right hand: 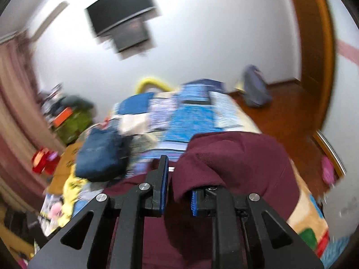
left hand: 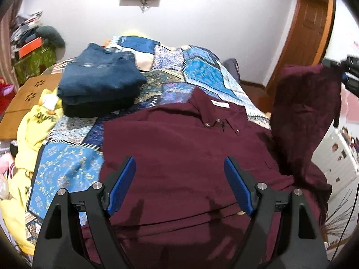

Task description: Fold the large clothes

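A maroon button-up shirt [left hand: 179, 157] lies spread on the bed with its collar and white label at the far end. My left gripper [left hand: 179, 163] hangs open just above the shirt's middle, nothing between its blue pads. My right gripper [right hand: 178, 174] is shut on the shirt's right sleeve [right hand: 235, 163], which drapes over its right finger and hides that pad's tip. In the left wrist view that sleeve [left hand: 305, 103] hangs lifted at the right, below the right gripper [left hand: 346, 71]. The right wrist view is blurred.
A stack of folded blue clothes [left hand: 98, 83] sits on the blue patterned bedspread [left hand: 202, 71] to the far left. A yellow garment [left hand: 33, 130] lies at the bed's left edge. A wooden door [left hand: 311, 33] stands at the right; a screen [right hand: 121, 20] hangs on the wall.
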`<move>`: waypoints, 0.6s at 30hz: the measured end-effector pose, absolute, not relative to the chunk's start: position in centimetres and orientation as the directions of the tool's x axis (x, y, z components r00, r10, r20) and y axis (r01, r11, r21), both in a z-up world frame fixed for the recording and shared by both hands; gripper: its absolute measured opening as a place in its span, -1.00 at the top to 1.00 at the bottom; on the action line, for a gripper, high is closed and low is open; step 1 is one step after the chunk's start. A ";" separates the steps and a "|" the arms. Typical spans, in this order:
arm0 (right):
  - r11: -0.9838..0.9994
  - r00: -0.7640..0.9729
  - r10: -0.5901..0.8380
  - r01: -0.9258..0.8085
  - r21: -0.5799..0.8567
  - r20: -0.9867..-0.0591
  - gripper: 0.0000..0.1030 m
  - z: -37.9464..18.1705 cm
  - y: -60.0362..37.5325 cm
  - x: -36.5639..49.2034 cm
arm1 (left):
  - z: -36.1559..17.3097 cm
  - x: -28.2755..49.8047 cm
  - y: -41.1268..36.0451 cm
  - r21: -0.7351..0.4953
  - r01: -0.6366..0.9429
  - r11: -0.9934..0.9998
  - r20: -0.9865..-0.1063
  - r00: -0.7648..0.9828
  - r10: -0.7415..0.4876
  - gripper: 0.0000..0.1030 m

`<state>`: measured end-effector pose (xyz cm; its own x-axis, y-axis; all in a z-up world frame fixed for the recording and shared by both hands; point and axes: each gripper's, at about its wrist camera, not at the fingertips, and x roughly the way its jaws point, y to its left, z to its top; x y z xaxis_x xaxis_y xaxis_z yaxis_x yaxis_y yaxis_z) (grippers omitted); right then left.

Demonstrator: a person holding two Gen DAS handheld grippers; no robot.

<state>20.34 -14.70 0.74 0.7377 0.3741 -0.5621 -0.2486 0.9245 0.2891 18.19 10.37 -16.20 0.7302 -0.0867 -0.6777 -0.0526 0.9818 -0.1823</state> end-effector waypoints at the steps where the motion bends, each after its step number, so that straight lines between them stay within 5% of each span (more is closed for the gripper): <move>1: 0.917 0.723 0.397 -0.290 0.273 -0.565 0.71 0.9 -12.5 20.4 | -16.1 17.8 11.1 -0.190 -0.062 0.980 -0.673 0.735 -0.084 -0.56; 16: 0.830 0.300 0.370 -0.533 0.167 -0.879 0.67 -15.3 5.5 21.3 | -18.4 13.1 19.2 -0.218 -0.221 0.951 -0.710 0.704 0.001 -0.56; 18: 0.821 0.269 0.357 -0.548 0.163 -0.895 0.48 -16.0 5.9 20.9 | -18.9 13.1 19.3 -0.218 -0.230 0.948 -0.720 0.694 0.003 -0.56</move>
